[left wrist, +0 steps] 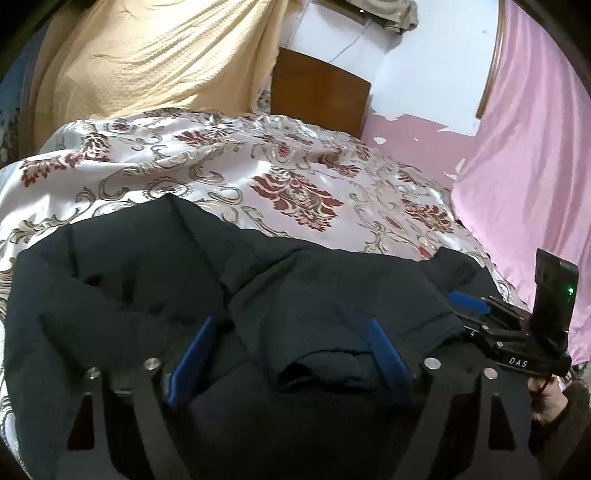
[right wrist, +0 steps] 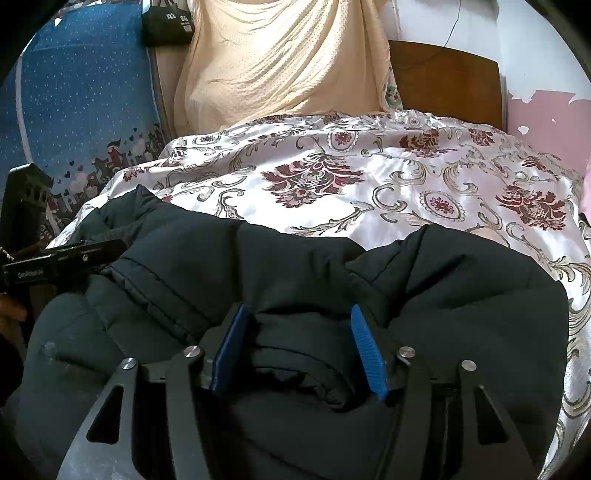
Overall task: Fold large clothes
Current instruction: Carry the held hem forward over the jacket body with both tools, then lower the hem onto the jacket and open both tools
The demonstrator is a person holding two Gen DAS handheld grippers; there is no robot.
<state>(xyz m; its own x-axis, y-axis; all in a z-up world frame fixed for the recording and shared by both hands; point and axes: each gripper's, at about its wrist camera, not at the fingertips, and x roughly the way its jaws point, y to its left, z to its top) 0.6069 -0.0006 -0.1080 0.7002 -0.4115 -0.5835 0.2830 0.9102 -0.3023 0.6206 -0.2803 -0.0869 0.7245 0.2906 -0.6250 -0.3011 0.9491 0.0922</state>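
A dark puffy jacket (left wrist: 147,288) lies bunched on the floral satin bedspread (left wrist: 258,177), at its near edge. My left gripper (left wrist: 288,325) stands wide open over it, with a loose fold of the jacket between the blue pads (left wrist: 192,354), untouched by them. In the right wrist view the same jacket (right wrist: 258,266) fills the foreground. My right gripper (right wrist: 300,310) is open partway around a thick rolled fold, its pads (right wrist: 369,350) beside the cloth. The right gripper's body (left wrist: 517,332) shows at the jacket's right end, and the left gripper's body (right wrist: 74,251) at its left end.
A cream textured cloth (left wrist: 147,55) hangs behind the bed beside a wooden headboard (left wrist: 317,88). A pink curtain (left wrist: 535,147) hangs to the right. Blue patterned fabric (right wrist: 74,92) and a black bag (right wrist: 166,22) are at the left. The bedspread (right wrist: 369,177) stretches beyond the jacket.
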